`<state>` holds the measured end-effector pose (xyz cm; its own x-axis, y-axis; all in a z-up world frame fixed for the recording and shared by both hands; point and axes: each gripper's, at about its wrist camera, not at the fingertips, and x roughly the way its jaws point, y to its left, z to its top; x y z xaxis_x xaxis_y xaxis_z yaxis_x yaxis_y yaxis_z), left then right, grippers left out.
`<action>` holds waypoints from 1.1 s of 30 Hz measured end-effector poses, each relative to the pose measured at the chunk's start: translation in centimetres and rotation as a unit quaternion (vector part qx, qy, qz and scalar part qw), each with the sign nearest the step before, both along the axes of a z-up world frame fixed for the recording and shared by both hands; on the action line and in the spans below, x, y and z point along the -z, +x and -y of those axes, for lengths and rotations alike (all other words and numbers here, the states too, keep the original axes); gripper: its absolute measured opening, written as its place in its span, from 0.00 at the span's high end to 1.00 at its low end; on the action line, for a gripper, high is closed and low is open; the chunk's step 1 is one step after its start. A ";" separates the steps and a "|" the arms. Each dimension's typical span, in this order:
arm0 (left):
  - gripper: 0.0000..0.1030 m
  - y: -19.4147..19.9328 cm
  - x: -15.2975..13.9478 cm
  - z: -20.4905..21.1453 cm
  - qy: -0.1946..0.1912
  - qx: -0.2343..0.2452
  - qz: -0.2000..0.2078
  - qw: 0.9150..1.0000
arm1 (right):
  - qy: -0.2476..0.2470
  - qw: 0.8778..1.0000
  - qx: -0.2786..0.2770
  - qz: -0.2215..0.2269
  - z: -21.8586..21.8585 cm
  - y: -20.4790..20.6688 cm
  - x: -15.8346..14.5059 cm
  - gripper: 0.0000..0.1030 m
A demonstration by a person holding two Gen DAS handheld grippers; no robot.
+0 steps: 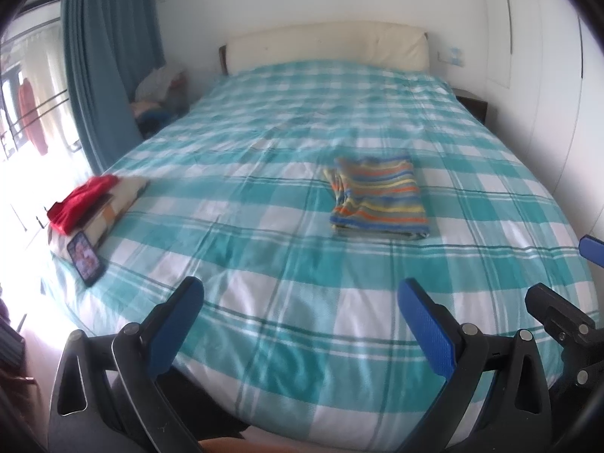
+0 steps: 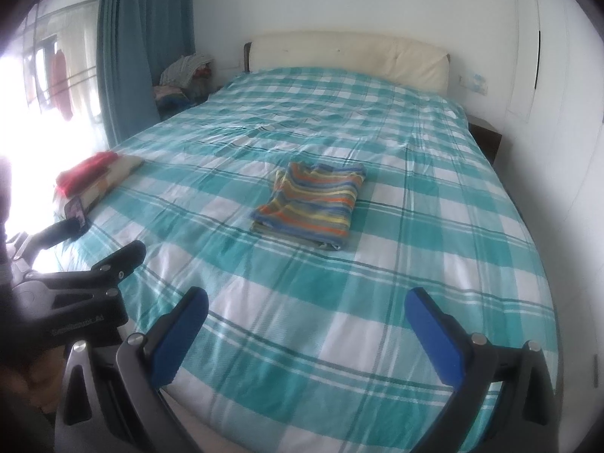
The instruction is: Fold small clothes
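Though blurred, folded striped garment [image 1: 379,198] on bed [image 1: 264,264]

No readable text; left gripper [image 2: 102,249] marking illegible.

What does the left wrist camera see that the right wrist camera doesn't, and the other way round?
Only the left wrist view shows the phone's whole lit screen and the right hand-held gripper at its right edge.

Only the right wrist view shows the left hand-held gripper from the side, partly covering that phone.

Both share the checked bed, the folded striped garment lying on it, the red cloth and the blue curtain. Both grippers are open, holding nothing.
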<state>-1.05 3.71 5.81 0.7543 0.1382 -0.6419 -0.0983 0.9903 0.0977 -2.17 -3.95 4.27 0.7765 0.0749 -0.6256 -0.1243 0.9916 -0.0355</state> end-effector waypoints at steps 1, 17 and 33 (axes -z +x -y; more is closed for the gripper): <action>0.00 0.0 0.0 0.0 -0.001 0.000 0.000 1.000 | -0.002 1.000 0.000 0.001 -0.1 -0.1 -0.1 0.01; 0.00 0.2 -0.4 0.2 0.000 0.003 -0.001 1.000 | -0.031 0.999 0.022 0.010 -0.1 0.0 -0.7 0.01; 0.00 1.2 0.5 1.6 0.008 0.012 -0.017 1.000 | -0.044 0.998 0.050 0.011 0.9 0.3 -0.4 0.01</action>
<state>0.18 2.10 5.28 0.7351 0.1308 -0.6653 -0.0716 0.9907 0.1157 -1.85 -4.84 4.71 0.7910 -0.0591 -0.6090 -0.0222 0.9919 -0.1250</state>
